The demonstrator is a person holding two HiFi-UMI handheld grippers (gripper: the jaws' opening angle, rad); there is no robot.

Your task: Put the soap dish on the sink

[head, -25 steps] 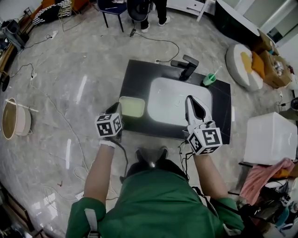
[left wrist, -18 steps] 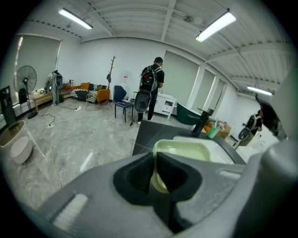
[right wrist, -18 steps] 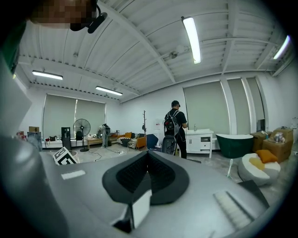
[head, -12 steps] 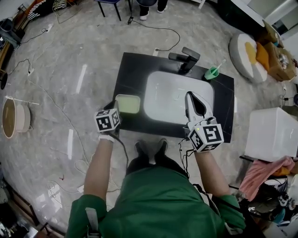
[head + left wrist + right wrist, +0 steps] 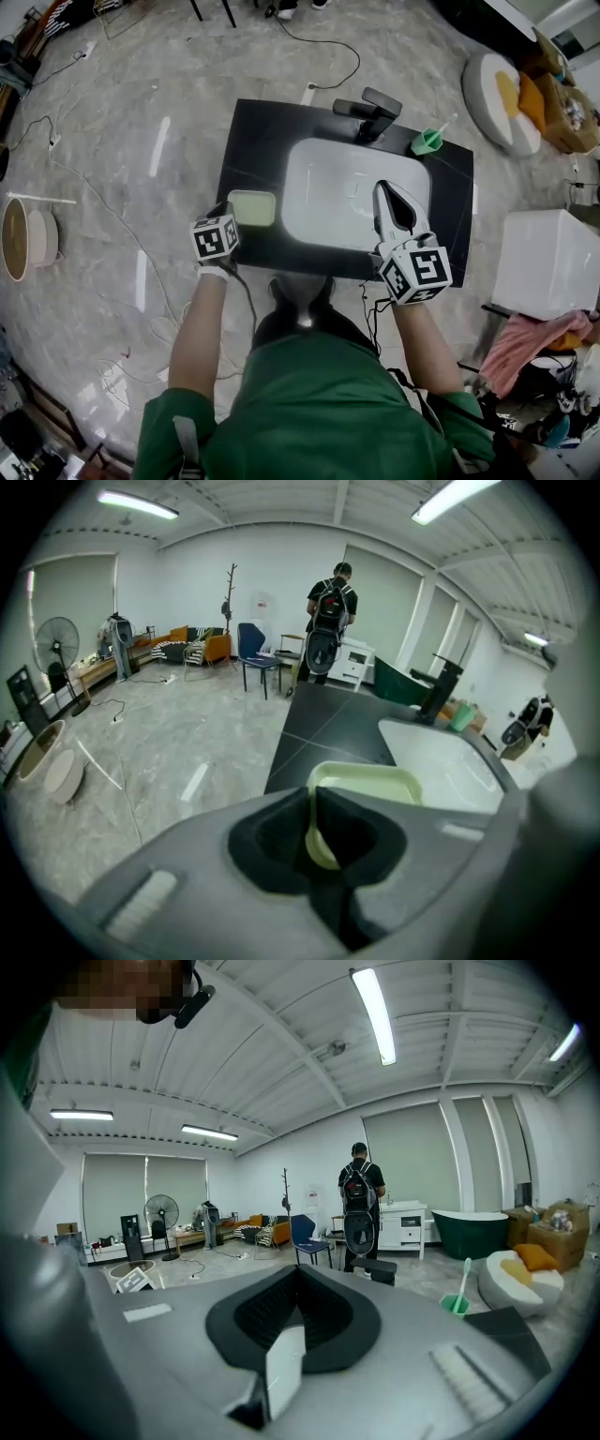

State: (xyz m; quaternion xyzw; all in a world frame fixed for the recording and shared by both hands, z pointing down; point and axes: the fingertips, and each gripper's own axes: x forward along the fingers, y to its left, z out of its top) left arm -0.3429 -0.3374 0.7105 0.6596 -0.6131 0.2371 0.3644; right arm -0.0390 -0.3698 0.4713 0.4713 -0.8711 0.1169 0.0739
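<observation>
Soap dish pinched at the sink's left side.
Head view: my left gripper (image 5: 228, 212) holds the soap dish (image 5: 251, 208) over the sink (image 5: 272, 141) counter beside the basin, and my right gripper (image 5: 385, 194) hangs over the basin. Left gripper view: jaws clamp the dish's rim. Right gripper view: jaws together, empty.

Countertop (image 5: 262, 150) carries sink (image 5: 328, 192) centre-right; faucet (image 5: 367, 112) behind sink; cup (image 5: 427, 142) at back-right corner, right of faucet; soap dish (image 5: 253, 207) just left of sink, over countertop's front-left; left gripper (image 5: 228, 211) at dish's near-left edge; right gripper (image 5: 384, 192) over sink's right half; tub (image 5: 28, 239) on floor well to the left.
</observation>
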